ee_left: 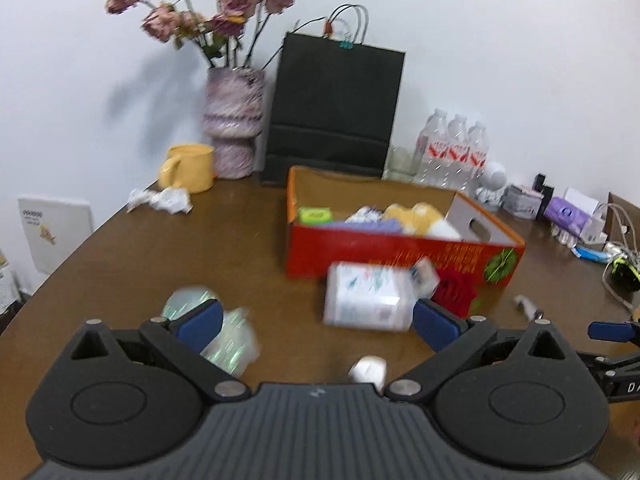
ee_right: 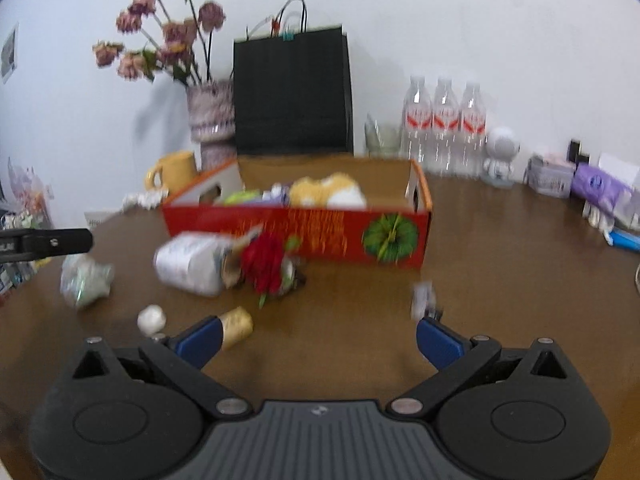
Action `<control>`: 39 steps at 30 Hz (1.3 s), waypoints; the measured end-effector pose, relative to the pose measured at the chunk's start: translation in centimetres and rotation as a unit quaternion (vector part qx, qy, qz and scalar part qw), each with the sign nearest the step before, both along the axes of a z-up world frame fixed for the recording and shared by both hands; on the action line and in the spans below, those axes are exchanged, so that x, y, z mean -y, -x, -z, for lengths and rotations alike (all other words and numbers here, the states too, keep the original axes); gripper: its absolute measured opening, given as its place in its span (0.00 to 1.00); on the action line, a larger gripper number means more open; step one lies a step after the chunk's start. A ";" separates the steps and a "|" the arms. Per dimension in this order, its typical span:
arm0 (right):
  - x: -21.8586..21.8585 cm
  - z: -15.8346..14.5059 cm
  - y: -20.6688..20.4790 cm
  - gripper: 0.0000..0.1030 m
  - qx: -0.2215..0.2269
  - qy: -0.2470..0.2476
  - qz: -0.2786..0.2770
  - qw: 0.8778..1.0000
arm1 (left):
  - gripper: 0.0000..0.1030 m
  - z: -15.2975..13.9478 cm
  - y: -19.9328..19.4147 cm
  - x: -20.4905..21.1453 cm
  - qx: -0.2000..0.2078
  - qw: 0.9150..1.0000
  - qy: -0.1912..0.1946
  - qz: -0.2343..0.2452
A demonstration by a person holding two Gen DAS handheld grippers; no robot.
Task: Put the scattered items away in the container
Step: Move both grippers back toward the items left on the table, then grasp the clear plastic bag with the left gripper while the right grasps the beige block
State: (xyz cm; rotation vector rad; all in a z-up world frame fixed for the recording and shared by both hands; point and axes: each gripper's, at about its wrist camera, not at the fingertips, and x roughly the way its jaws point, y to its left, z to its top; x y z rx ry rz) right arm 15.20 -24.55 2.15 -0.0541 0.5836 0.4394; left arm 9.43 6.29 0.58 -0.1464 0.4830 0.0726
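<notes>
The left gripper is seen at the bottom of its view with the blue pads spread wide apart and nothing clamped between them. Just past its left pad a crumpled clear wrapper is found, and low in the centre, between the jaws, a small white ball lies on the brown table. Beyond the right pad a white bottle is seen lying on its side, close against the front wall of the red cardboard box, which occupies the middle right of the frame. Inside the box a green packet and a yellow and white plush toy can be made out, though blurred. The right gripper is likewise held with its pads wide apart and empty, at the bottom of its own view. A gold cylinder is shown touching or just beside its left pad, and a small grey item, too blurred to name, is seen just above its right pad. Further up, a red artificial flower lies beside the bottle at the box front. At the back of the table, against the wall, a yellow mug, a vase of dried roses, a black paper bag and three water bottles are lined up.
</notes>
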 end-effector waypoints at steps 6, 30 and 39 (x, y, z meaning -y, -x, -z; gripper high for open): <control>-0.1 1.5 2.0 1.00 -0.018 0.008 0.002 1.000 | 1.00 1.3 3.3 -1.3 -0.008 1.000 0.001 -0.026; -6.9 2.7 -0.5 0.88 -0.023 0.047 -0.052 0.997 | 1.00 3.1 -0.8 -5.1 -0.052 0.997 -0.055 -0.024; -9.4 3.0 -4.2 0.63 -0.040 0.063 -0.065 0.995 | 1.00 4.1 -4.7 -6.2 -0.071 0.996 -0.054 -0.020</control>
